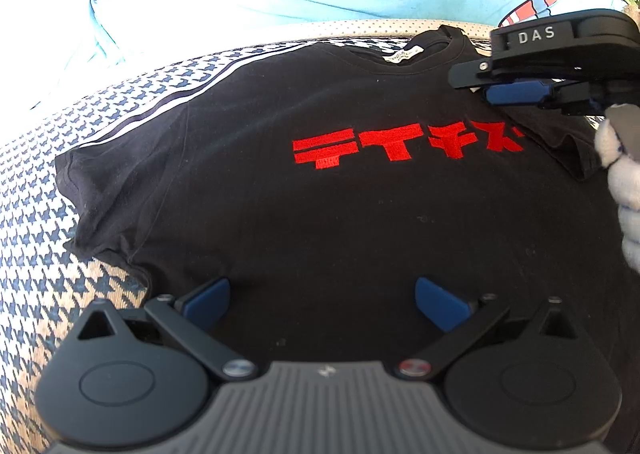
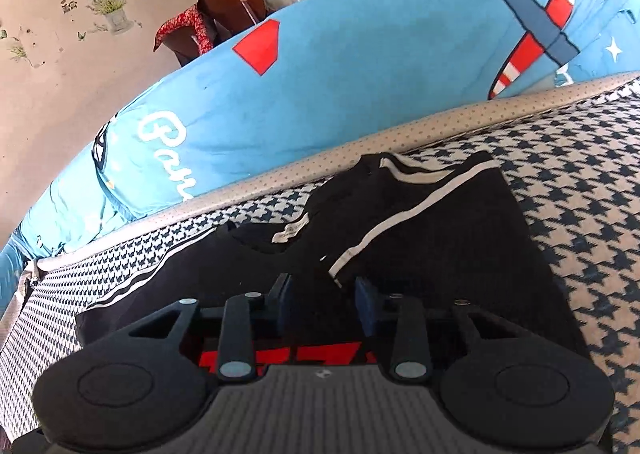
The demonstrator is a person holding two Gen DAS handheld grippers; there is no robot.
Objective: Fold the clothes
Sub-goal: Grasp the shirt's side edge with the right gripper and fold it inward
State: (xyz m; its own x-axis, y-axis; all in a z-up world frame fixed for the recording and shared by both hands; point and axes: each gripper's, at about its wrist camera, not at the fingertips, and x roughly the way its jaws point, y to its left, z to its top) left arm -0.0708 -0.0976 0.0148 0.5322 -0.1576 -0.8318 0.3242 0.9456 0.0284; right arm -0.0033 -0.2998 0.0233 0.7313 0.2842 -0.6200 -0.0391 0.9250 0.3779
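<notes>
I'm looking down the left gripper (image 1: 322,296): its jaws are standing wide apart, released, hovering over the lower body of the shirt (image 1: 320,194) with nothing between the blue pads (image 1: 208,300). The black shirt is lying face up on the houndstooth bed (image 1: 36,222), red lettering (image 1: 404,144) across the chest, collar and label (image 1: 404,54) pointing to 12 o'clock. One sleeve (image 1: 100,182) is spreading out toward 9 o'clock, with white stripes running along the shoulder.

At 2 o'clock in the left view I'm seeing the right gripper (image 1: 516,92) coming in sideways near the collar, a white-gloved hand (image 1: 624,194) behind it. The far sleeve there is already lying folded in over the chest.

From the right wrist view, the right gripper (image 2: 322,294) is sitting low over black fabric, jaws partly narrowed. The striped sleeve fold (image 2: 400,222) is lying between the pads and running toward 12 o'clock. I cannot tell whether the pads are pressing the cloth or just straddling it.

A blue quilt (image 2: 340,94) with a plane print is bunching along the bed edge at 12 o'clock. Beyond it, chairs (image 2: 228,10) and a wall with flower stickers (image 2: 108,6) are showing.
</notes>
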